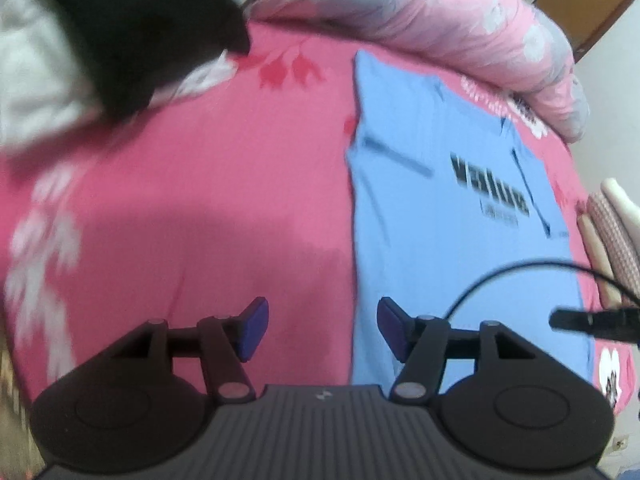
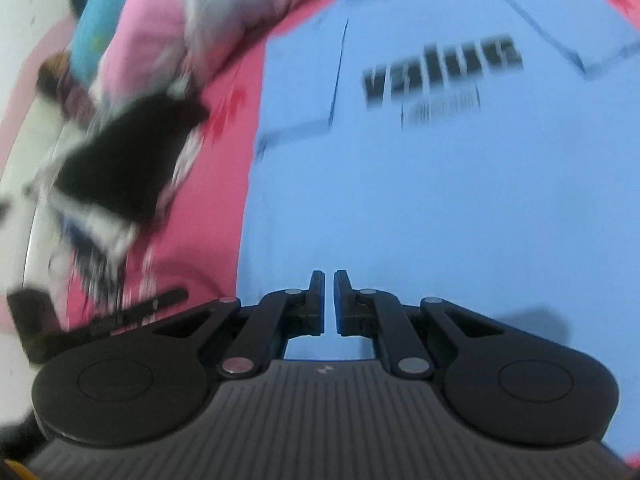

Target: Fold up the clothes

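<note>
A light blue T-shirt with black lettering lies spread flat on the pink bedsheet. My left gripper hangs open above the sheet at the shirt's left edge, with nothing between its blue pads. In the right wrist view the same shirt fills most of the picture. My right gripper hovers over the shirt's lower part with its jaws nearly together and nothing visible between them. A dark garment lies at the upper left on white cloth, and it shows blurred in the right wrist view.
A pink and grey floral quilt is bunched along the far side of the bed. The other gripper's tip and cable reach in from the right. Pink checked fabric sits past the bed's right edge. A turquoise item lies beyond the quilt.
</note>
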Motion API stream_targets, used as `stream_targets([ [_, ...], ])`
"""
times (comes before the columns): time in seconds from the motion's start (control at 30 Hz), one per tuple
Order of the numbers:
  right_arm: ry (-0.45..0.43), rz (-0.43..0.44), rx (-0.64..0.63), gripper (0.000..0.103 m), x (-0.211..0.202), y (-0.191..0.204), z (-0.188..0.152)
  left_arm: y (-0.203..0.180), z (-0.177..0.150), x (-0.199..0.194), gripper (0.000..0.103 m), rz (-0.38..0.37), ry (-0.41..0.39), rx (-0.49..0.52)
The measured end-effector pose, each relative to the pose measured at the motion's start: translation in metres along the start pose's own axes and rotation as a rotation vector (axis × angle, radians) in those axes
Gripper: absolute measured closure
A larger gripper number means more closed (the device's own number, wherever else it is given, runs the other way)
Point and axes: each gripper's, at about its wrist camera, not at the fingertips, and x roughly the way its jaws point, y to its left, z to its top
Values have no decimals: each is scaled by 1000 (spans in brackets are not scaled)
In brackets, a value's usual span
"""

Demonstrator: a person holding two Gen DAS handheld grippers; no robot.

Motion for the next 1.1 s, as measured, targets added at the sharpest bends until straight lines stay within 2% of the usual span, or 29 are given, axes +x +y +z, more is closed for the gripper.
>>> stream_targets([
  [0.1, 44, -1, -64, 98, -40, 3, -49, -8, -34, -24, 42, 0, 36, 5],
  [0.2, 70, -18, -122, 98, -93, 2, -81, -15, -59, -51, 42, 11, 43, 31],
  [0.37, 57, -141, -295, 98, -172, 5, -96, -11, -79, -78, 37, 30, 23, 14],
  [0.47, 32, -194, -318, 95, -184, 0, -97, -7, -81, -69, 36, 28, 32, 17],
  [0.57, 40, -220, -356, 93, -155, 0, -97, -12, -80, -47, 37, 33, 51, 48],
  [0.7, 14, -179, -439, 92, -79, 19, -99, -20, -74, -20, 37, -3, 56, 96],
  [0.77, -4, -138, -457, 92, -45, 34, -98, -25, -70, -2, 49, 10, 98, 139],
  [0.8, -9, -125, -456, 92, -29, 42, -96, -28, -69, 8, 52, 31, 130, 168],
  [0.87, -15, -123, -458, 92, 2, 54, -92, -32, -68, 24, 66, 70, 182, 215],
  [0.9, -20, -123, -457, 92, 16, 59, -90, -32, -68, 30, 69, 72, 201, 227],
  [1.0, -40, -164, -414, 92, 42, 60, -90, -26, -68, 35, 76, 51, 211, 212],
  [1.07, -16, -217, -357, 92, 58, 52, -99, -20, -67, 34, 90, 31, 226, 192],
  [1.1, -2, -231, -335, 92, 62, 49, -105, -17, -67, 34, 93, 22, 235, 182],
])
